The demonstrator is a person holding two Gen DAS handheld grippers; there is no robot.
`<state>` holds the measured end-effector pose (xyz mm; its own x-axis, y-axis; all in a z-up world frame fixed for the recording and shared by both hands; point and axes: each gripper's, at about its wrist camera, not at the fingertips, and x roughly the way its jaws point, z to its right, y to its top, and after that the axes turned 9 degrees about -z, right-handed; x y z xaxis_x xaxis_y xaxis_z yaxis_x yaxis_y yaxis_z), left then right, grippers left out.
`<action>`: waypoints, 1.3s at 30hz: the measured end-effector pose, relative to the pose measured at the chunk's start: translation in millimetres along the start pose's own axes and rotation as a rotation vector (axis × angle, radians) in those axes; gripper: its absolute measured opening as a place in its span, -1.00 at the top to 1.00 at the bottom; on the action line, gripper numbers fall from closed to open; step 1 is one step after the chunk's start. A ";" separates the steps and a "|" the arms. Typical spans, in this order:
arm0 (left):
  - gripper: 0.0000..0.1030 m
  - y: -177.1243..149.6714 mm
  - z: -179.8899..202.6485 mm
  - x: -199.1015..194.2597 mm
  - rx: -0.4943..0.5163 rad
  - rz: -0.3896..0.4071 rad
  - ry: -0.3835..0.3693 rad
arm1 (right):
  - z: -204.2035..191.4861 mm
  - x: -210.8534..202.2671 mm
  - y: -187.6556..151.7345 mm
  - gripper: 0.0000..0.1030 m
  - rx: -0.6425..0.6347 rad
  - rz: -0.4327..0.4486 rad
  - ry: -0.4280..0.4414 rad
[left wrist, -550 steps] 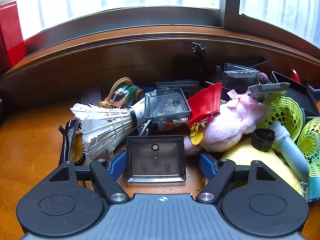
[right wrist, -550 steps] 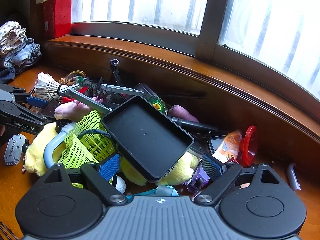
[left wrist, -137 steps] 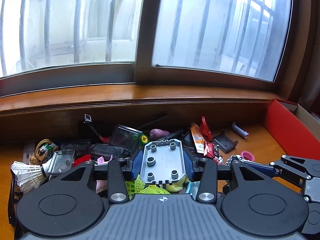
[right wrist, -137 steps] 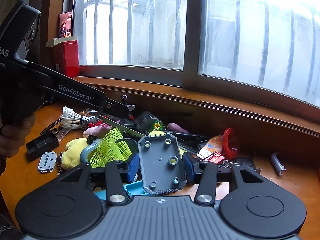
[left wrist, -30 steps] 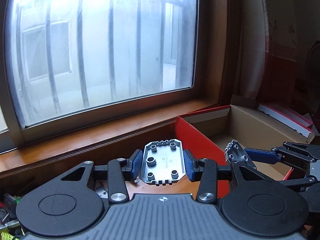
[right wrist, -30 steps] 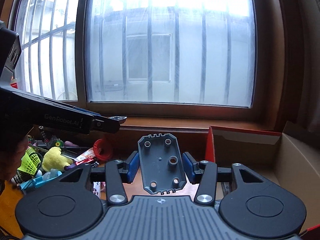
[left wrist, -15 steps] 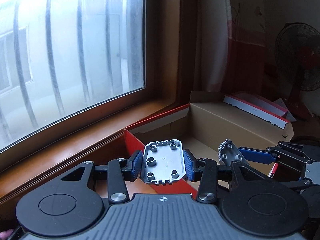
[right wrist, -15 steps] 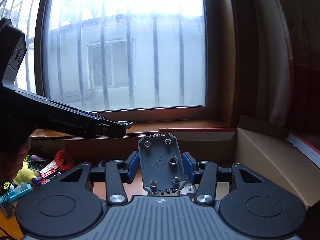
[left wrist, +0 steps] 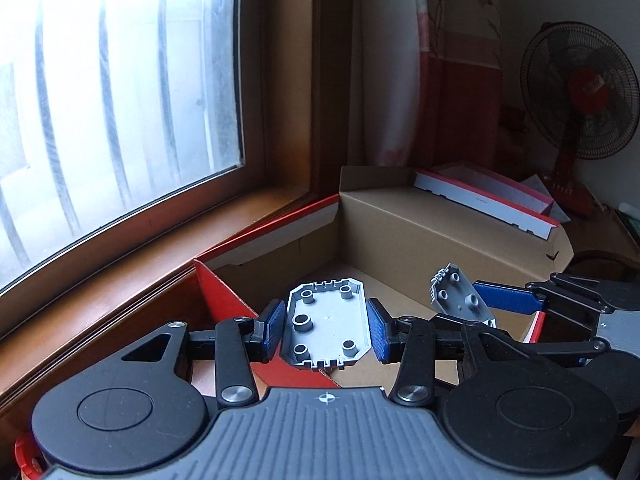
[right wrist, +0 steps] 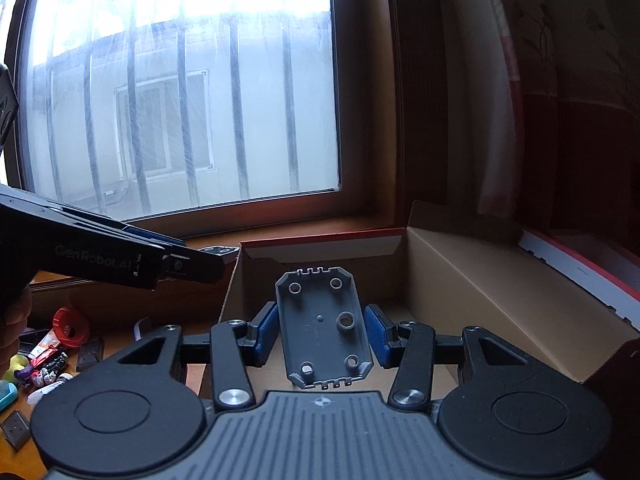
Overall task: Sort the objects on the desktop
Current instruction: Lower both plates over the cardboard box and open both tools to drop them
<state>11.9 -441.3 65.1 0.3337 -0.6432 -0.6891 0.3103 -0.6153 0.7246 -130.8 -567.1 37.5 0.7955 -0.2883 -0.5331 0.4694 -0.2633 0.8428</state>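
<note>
An open cardboard box (left wrist: pixel 400 232) with red outer walls stands by the window corner. My left gripper (left wrist: pixel 326 330) is shut on a light grey studded plastic plate (left wrist: pixel 324 316), held flat above the box's near left corner. To its right, my right gripper (left wrist: pixel 468 306) holds a second grey plate (left wrist: pixel 454 294) over the box. In the right wrist view the right gripper (right wrist: pixel 322 330) is shut on that darker grey plate (right wrist: pixel 320 320) before the box's (right wrist: pixel 460 280) open inside. The left gripper (right wrist: pixel 192 262) reaches in from the left, level with the box's left wall.
A wooden window sill (left wrist: pixel 120 280) runs along the box's left. A red and white lid (left wrist: pixel 480 200) rests on the box's far edge. A standing fan (left wrist: pixel 580 92) is at the back right. Small loose objects (right wrist: pixel 60 344) lie on the desk left of the box.
Both views have swung to the right and a little down. The box has come nearer and fills more of each picture. Both grippers keep their plates; the clutter has slid off to the left.
</note>
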 end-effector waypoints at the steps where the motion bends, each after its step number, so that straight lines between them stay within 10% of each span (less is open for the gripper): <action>1: 0.14 1.3 0.4 2.1 0.007 -0.004 -0.003 | -0.3 0.4 -0.1 0.04 0.000 -0.001 -0.006; 39: 0.14 -5.5 22.1 56.9 0.036 -0.091 -0.114 | 2.9 20.9 -16.5 0.04 0.058 -0.100 -0.142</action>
<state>9.6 -484.5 21.8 0.2021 -0.6300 -0.7498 0.3016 -0.6884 0.6597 -123.0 -571.4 12.2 0.6816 -0.3841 -0.6227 0.5172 -0.3490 0.7814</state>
